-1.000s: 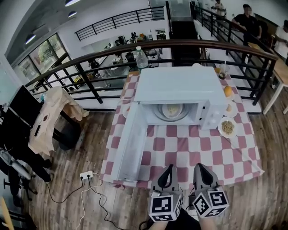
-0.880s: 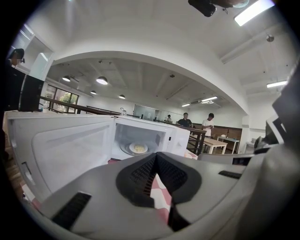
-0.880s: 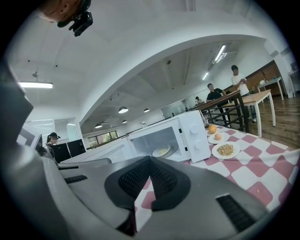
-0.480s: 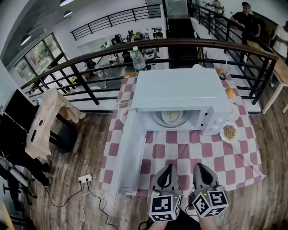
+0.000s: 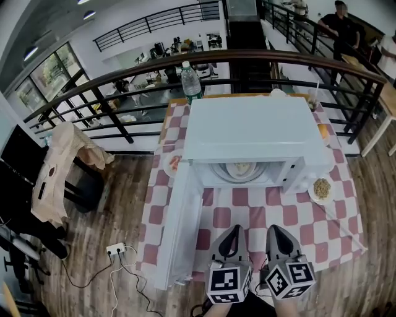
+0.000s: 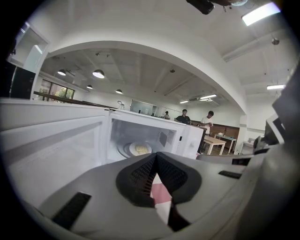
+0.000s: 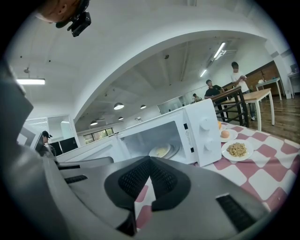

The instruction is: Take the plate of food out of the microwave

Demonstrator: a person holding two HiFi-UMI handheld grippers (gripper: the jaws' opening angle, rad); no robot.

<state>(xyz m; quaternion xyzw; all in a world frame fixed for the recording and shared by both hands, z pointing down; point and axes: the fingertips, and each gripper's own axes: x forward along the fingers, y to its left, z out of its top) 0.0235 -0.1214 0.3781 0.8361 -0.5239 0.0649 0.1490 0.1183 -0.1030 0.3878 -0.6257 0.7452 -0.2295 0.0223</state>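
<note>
While the microwave [image 5: 247, 133] stands open, the plate of food [image 5: 240, 169] sits inside it.
Left gripper [image 5: 232, 231] and right gripper [image 5: 273, 231] hover before the microwave, both clenched on nothing.

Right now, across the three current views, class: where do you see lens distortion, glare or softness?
Head view: the fisheye bows the lines of the checked tablecloth; the microwave is evenly lit and sharp. Left gripper view: black corners, a ceiling lamp blown out white, the plate of food small and soft. Right gripper view: same black corners, the cloth's squares stretched toward the edge.
</note>
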